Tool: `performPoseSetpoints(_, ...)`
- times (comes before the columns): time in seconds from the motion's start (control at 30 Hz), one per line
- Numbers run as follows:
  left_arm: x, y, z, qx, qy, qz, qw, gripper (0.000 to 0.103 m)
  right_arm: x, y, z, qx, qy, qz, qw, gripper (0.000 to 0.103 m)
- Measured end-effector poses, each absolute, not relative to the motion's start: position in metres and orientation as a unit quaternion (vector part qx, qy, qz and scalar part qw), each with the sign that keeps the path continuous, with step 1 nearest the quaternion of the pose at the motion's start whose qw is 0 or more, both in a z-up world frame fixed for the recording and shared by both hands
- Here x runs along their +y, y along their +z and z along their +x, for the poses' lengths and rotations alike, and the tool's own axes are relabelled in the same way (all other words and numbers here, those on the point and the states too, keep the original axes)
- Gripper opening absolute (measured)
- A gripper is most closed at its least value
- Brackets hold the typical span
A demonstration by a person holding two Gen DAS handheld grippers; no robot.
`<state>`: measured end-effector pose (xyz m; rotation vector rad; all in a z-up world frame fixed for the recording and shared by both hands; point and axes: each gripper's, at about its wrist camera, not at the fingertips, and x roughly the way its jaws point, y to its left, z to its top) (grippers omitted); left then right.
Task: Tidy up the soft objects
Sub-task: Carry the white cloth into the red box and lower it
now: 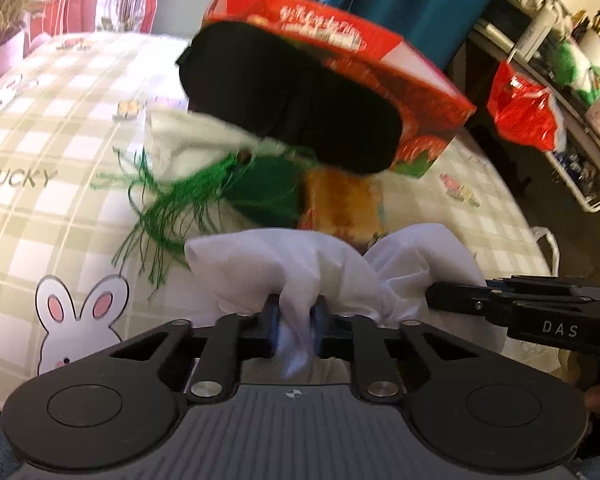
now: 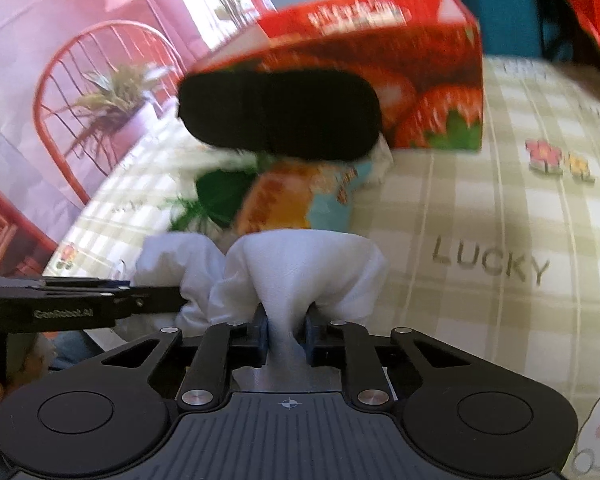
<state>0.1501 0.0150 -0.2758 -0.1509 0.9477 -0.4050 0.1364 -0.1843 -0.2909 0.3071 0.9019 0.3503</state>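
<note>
surface: checked tablecloth [image 1: 60, 128] | on it: strawberry box [image 1: 428, 120], soft pile [image 1: 228, 168], white cloth [image 1: 260, 264]

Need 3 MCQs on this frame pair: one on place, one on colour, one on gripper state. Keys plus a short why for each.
1. Where is the black eye mask?
A. on top of the pile, in front of the red strawberry box
B. inside the box
C. between a gripper's fingers

2. What colour is the tassel beside the pile?
A. blue
B. green
C. yellow

3. What is the state of the two grippers?
A. both open
B. only one shut
C. both shut on the white cloth

Answers:
1 A, the mask lies over the green and orange items, with the box behind it.
2 B, green threads fan out over the checked tablecloth.
3 C, the left gripper and right gripper each pinch a fold of cloth.
</note>
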Motion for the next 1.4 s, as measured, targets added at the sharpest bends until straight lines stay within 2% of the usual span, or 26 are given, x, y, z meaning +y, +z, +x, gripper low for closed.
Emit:
performPoseSetpoints(0.23,0.016,-0.249,0.144,0.401,-0.197,-0.066,0.892,0.013,-0.188,-0.256,0.134,0.382,0.178,0.127,0.898,0.014)
performPoseSetpoints(0.5,0.015,-0.193,0.148,0.332,-0.211,-0.045,0.918,0.012,-0.198,-0.221,0.141,0.337,0.189,0.15,0.91,0.014)
performPoseSetpoints(0.67,0.013,-0.156,0.171,0.299,-0.224,-0.044,0.926,0.012,-0.213,-0.189,0.159,0.304,0.2,0.173,0.915,0.014)
performPoseSetpoints(0.97,-0.007,-0.109,0.244,0.261,-0.224,-0.034,0.939,0.013,-0.226,-0.139,0.222,0.254,0.191,0.137,0.938,0.014)
performPoseSetpoints(1.23,-0.038,-0.102,0.321,0.264,-0.21,-0.01,0.941,0.013,-0.234,-0.116,0.295,0.205,0.168,0.075,0.961,0.015)
performPoseSetpoints(1.4,-0.058,-0.126,0.375,0.288,-0.187,0.024,0.939,0.012,-0.242,-0.128,0.353,0.222,0.152,0.071,0.96,0.015)
